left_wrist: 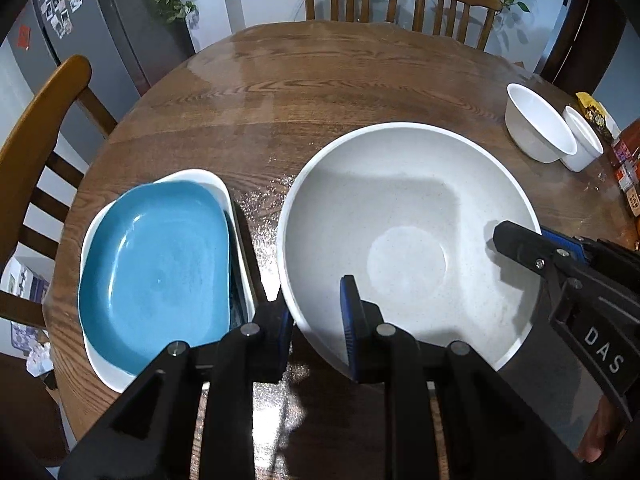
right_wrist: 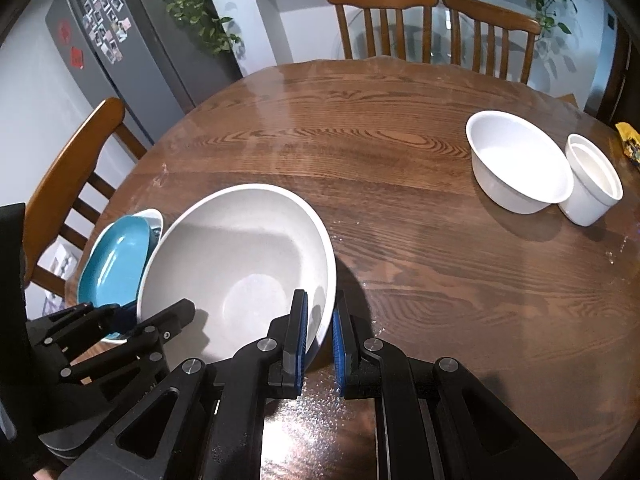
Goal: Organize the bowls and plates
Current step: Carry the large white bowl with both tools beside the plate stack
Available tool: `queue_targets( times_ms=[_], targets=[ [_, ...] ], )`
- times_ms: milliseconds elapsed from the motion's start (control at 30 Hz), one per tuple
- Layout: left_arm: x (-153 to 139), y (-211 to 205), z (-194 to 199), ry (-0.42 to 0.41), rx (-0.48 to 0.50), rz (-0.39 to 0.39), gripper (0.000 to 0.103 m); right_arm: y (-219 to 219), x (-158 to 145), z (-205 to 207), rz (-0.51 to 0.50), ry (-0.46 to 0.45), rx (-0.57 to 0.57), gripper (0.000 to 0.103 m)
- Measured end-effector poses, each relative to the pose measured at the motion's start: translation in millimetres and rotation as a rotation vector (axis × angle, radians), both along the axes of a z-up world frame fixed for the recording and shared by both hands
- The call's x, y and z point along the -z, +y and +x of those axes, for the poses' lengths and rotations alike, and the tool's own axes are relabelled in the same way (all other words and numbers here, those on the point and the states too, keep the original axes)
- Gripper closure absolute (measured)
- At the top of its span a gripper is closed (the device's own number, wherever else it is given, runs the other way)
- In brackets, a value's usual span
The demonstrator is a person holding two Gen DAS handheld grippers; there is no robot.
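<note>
We have the large speckled bowl (left_wrist: 404,240) between both tools, near the front edge of the bench (left_wrist: 320,88). The left hand-held gripper (left_wrist: 318,320) straddles the bowl's near rim, one blue pad inside the wall and the other outside; the fingers look set against the wall, though we cannot tell how hard they press. The right hand-held gripper (right_wrist: 320,336) does the same on the bowl's right rim, with the wall between its pads; a sliver of gap seems to remain on the outer side, so we judge it as closing on the rim, not yet firmly clamped.

Just left of the bowl lies the blue plate (left_wrist: 160,272), resting on a white plate (left_wrist: 98,240), with a darker dish edge peeking between them. Far off on the right side stand a white bowl (right_wrist: 520,164) and a smaller white cup-like bowl (right_wrist: 592,180), touching each other.

To do this step well, we want both grips seated deep enough on the rim that the smooth wall cannot slip out, and we want equal pressure from each side. We lift level, both hands rising together, so the bowl does not tip or twist. We clear the stacked plates beside it before moving sideways. Glazed ware is slippery and heavy, so we go slowly and avoid knocking the plate stack.
</note>
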State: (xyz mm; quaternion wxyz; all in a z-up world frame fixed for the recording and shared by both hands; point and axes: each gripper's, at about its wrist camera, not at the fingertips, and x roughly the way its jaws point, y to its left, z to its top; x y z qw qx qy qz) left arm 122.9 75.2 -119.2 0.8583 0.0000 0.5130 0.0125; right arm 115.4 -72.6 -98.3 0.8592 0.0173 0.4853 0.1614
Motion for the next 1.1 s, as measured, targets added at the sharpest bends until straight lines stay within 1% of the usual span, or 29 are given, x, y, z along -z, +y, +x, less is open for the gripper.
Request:
queue_targets(
  times_ms=[133,400,600,833,1100],
  targets=[
    [0.4,-1.5,1.6,-0.004,0.005,0.014,0.082,0.4,0.8,-0.3,0.009,0.005,0.007,0.090],
    [0.0,-9.1,2.4,-0.003,0.034,0.009,0.082,-7.1,-2.1,-1.3,0.015,0.003,0.041,0.090],
    [2.5,-17.4,2.1,-0.005,0.069,0.048,0.079,-9.7,-0.1,-0.3,0.021,0.009,0.058,0.090],
    [4.8,-18.1,5.5,0.000,0.066,0.056,0.077,-6.9,0.1,-0.9,0.023,0.006,0.062,0.090],
    [5.2,-19.1,5.5,-0.001,0.061,0.056,0.077,-9.5,0.3,-1.9,0.034,0.013,0.068,0.090]
  ],
)
